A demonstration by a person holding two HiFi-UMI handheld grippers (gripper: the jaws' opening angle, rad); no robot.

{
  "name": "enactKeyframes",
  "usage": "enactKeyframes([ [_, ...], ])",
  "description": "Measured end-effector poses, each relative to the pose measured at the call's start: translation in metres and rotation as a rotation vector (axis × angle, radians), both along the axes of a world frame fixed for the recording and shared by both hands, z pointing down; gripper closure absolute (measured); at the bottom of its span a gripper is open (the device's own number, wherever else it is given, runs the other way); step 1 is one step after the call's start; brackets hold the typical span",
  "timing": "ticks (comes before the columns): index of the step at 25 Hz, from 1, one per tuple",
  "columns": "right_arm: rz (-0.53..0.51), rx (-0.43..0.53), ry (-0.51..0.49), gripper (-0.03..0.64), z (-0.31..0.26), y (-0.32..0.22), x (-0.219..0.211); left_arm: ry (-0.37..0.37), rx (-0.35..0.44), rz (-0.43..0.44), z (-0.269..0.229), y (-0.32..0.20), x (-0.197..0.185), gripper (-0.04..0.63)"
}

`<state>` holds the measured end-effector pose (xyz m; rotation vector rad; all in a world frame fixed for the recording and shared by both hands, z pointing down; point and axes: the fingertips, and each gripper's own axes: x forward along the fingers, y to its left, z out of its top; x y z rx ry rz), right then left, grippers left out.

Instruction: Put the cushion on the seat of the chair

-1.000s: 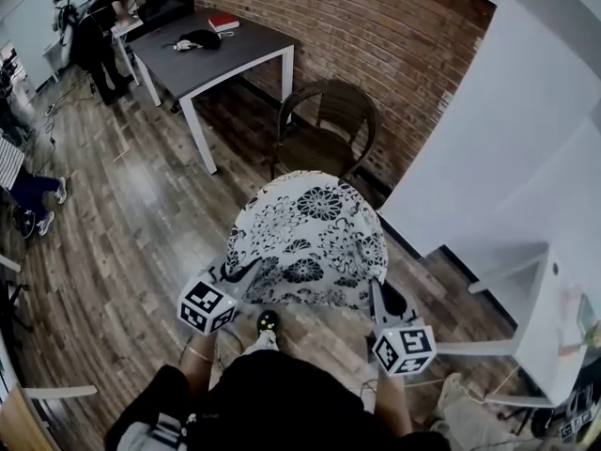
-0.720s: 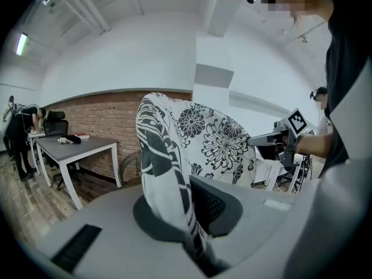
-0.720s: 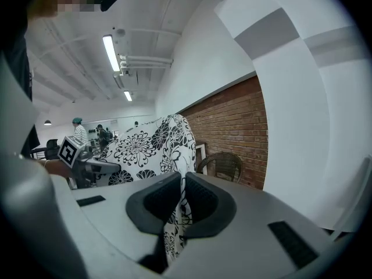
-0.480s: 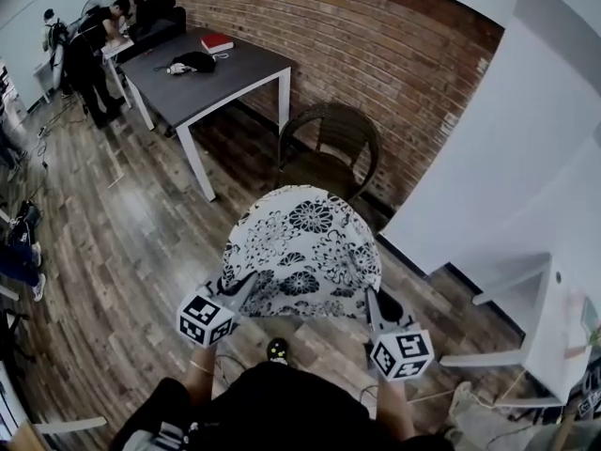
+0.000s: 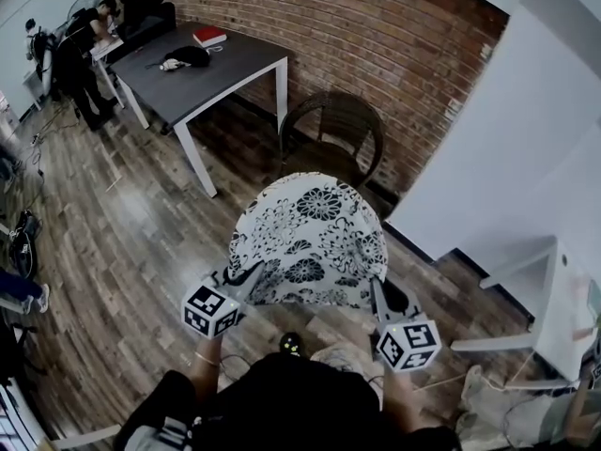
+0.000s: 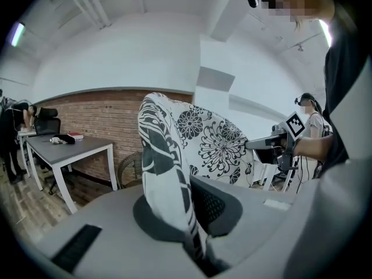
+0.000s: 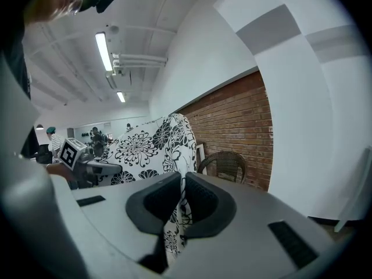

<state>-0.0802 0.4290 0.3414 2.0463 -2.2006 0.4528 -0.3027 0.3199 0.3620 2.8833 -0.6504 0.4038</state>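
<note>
A round white cushion (image 5: 310,242) with black flowers hangs in the air between my two grippers. The left gripper (image 5: 246,276) is shut on the cushion's (image 6: 174,173) near left edge. The right gripper (image 5: 376,289) is shut on the cushion's (image 7: 174,156) near right edge. A dark wicker chair (image 5: 331,144) stands just beyond the cushion, against the brick wall, its seat (image 5: 315,164) partly hidden by the cushion. That chair (image 7: 224,164) also shows past the jaws in the right gripper view, and the chair (image 6: 129,168) shows low in the left gripper view.
A grey table (image 5: 197,59) with white legs stands left of the chair, with a red book (image 5: 209,36) and a dark object on it. A white wall panel (image 5: 507,139) rises at the right. A person (image 5: 80,50) stands at the far left. Wooden floor (image 5: 122,242) lies around.
Both grippers with the cushion have moved forward toward the chair; the chair and table now sit nearer in the head view. Both grips are unchanged.
</note>
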Motion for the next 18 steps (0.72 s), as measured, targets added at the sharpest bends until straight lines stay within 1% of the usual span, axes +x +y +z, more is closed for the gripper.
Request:
enactKeyframes([
  [2,0.004,-0.001,-0.015,0.595,0.002,-0.003,0.0,0.002,-0.009,-0.003,0.003,-0.004,-0.003,0.583],
  [6,0.0,-0.014,-0.013,0.595,0.001,-0.008,-0.001,0.021,-0.031,-0.01,0.005,-0.007,-0.007,0.583],
  [11,-0.026,-0.012,0.002,0.595,-0.009,-0.022,-0.007,0.047,-0.031,-0.033,0.0,-0.014,-0.015,0.583],
  [18,-0.047,-0.029,0.013,0.595,-0.004,-0.034,-0.018,0.057,-0.04,-0.059,0.006,-0.024,-0.031,0.584],
])
